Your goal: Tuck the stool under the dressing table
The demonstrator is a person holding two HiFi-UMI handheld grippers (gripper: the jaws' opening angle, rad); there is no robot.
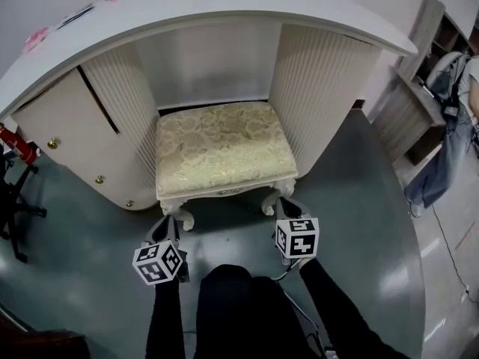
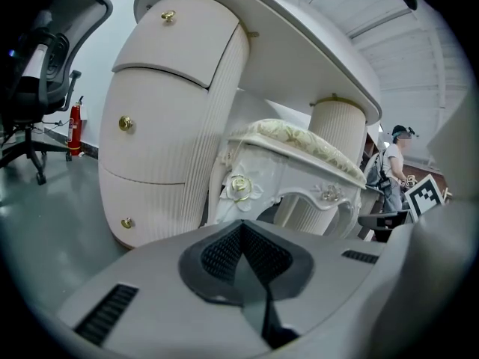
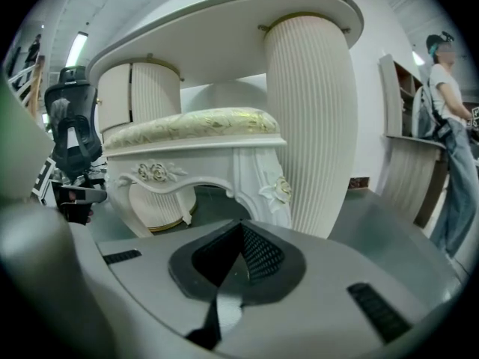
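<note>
A white carved stool [image 1: 221, 144] with a cream-and-gold cushion stands in the knee gap of the curved white dressing table [image 1: 224, 6], its front legs sticking out past the table's edge. My left gripper [image 1: 166, 229] is shut and empty just before the stool's front left leg [image 2: 239, 189]. My right gripper [image 1: 288, 209] is also shut and empty, close to the front right leg [image 3: 273, 193]. Whether either tip touches the stool I cannot tell. In the left gripper view the stool [image 2: 299, 137] sits beside the drawer cabinet. In the right gripper view the stool [image 3: 194, 122] sits beside a ribbed column.
The ribbed drawer cabinet [image 1: 60, 140] flanks the gap on the left and a ribbed column [image 1: 322, 88] on the right. A black office chair [image 1: 11, 200] and a red fire extinguisher [image 1: 19, 144] stand at far left. At far right a person [image 1: 449, 126] stands by a shelf unit [image 1: 419, 73].
</note>
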